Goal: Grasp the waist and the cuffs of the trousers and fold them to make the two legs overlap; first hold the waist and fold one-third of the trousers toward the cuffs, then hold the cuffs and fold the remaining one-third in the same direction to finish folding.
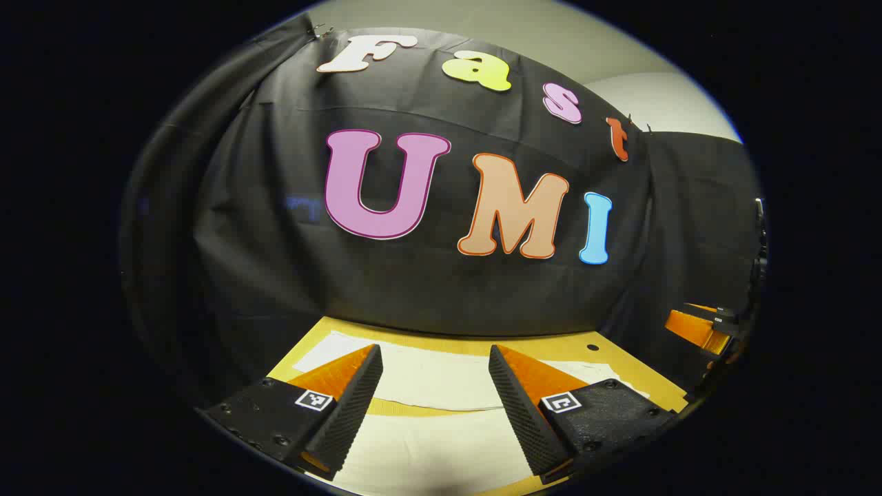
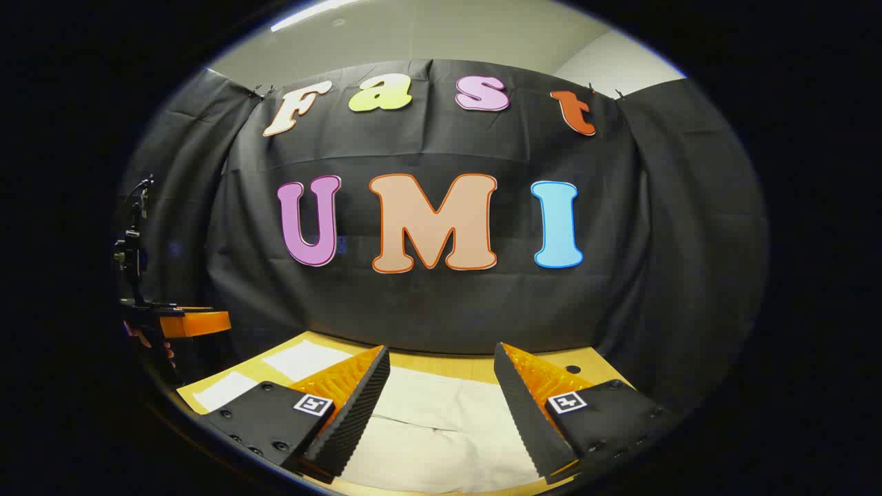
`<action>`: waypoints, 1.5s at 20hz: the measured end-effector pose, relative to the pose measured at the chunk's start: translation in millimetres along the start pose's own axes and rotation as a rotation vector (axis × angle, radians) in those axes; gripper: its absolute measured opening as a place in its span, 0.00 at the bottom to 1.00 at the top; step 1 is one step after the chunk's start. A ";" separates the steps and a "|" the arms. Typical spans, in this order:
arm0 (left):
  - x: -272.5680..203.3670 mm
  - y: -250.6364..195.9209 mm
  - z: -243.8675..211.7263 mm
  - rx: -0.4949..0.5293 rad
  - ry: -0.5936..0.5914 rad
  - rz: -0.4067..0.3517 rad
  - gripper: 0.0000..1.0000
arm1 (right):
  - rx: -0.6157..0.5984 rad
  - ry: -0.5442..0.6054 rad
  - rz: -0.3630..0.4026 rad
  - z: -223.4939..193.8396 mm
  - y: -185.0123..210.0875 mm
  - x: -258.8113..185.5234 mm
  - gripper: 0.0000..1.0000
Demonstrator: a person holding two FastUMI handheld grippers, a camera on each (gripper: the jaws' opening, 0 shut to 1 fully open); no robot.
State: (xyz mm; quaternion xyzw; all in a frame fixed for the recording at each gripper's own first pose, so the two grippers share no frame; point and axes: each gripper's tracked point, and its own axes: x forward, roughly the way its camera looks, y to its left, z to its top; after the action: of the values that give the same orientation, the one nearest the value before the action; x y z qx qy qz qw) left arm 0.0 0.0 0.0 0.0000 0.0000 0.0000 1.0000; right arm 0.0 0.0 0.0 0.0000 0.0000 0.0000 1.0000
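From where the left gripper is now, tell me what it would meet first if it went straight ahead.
The left gripper is open above the pale trousers on the table. It points level, so it would probably pass over the cloth and reach the black booth wall; depth is unclear.

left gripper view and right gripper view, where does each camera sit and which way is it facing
Left gripper view: rides on the left gripper, looking forward over the pale trousers on the wooden table; both its fingers show, apart.
Right gripper view: rides on the right gripper, facing likewise; both its fingers show, apart, with the left gripper at its left edge.
Shared: trousers, table.
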 end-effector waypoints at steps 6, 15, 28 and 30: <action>-6.4 8.7 1.1 0.008 -0.005 0.027 0.94 | -0.008 0.003 0.008 -1.6 -1.4 0.4 0.99; -14.4 5.8 -4.8 0.012 0.001 0.039 0.94 | -0.021 0.013 0.033 -6.4 0.4 1.5 0.98; -23.2 16.5 -38.9 0.119 0.126 -0.094 0.94 | -0.027 0.055 0.020 -23.0 4.7 2.4 0.98; -26.8 26.5 -50.9 0.168 0.180 -0.141 0.94 | -0.032 0.063 0.000 -26.0 4.1 -1.4 0.98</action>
State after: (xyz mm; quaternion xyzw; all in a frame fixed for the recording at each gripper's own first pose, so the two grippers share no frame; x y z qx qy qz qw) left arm -26.8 26.5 -50.9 0.0839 0.0895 -0.0703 0.9900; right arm -1.4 4.1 -26.0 -0.0158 0.0315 0.0002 0.9994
